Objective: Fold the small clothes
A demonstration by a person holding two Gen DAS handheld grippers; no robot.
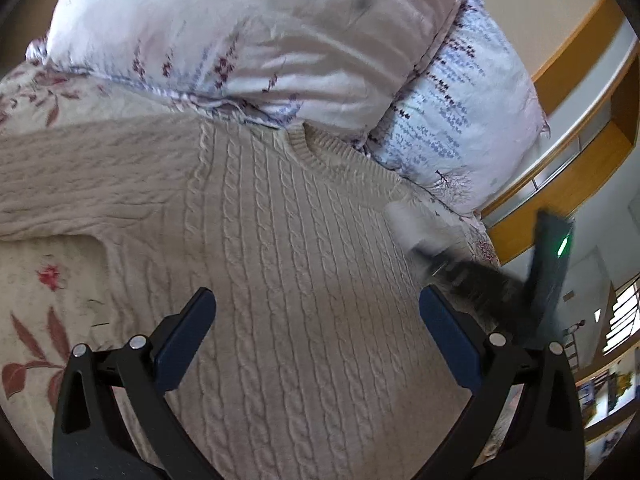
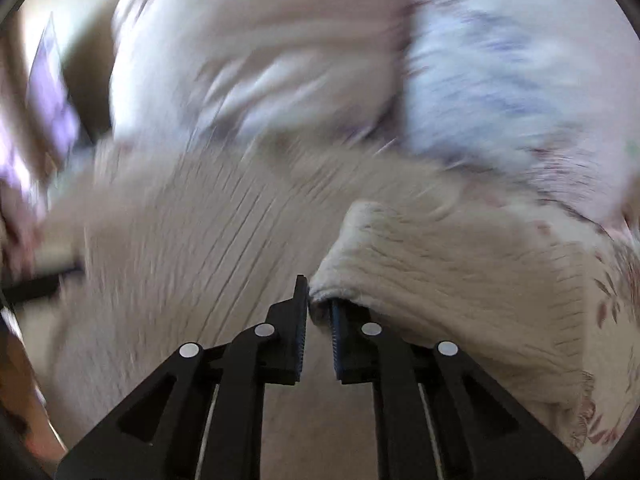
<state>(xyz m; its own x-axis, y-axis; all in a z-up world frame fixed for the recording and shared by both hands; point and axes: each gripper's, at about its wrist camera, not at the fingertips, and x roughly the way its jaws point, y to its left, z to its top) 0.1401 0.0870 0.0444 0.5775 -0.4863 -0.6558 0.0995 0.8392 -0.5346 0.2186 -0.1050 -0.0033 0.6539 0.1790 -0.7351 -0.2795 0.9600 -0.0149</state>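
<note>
Our right claw (image 2: 318, 312) stands narrow, its ribbed pads pinching a fold of the beige cable-knit sweater sleeve (image 2: 440, 276), which drapes away to the right of the fingers. Our left claw (image 1: 316, 336) stands wide and holds nothing; its blue-padded fingers (image 1: 184, 340) hang above the beige cable-knit sweater (image 1: 280, 220). We see the sweater lying flat on the floral-printed bed cover (image 1: 44, 292), its ribbed round collar (image 1: 320, 148) toward the pillows. The pale pink floral pillow (image 1: 240, 28) touches the collar edge; the light blue printed pillow (image 1: 460, 104) lies just beside it. The right-wrist view is blurred beyond the sleeve.
</note>
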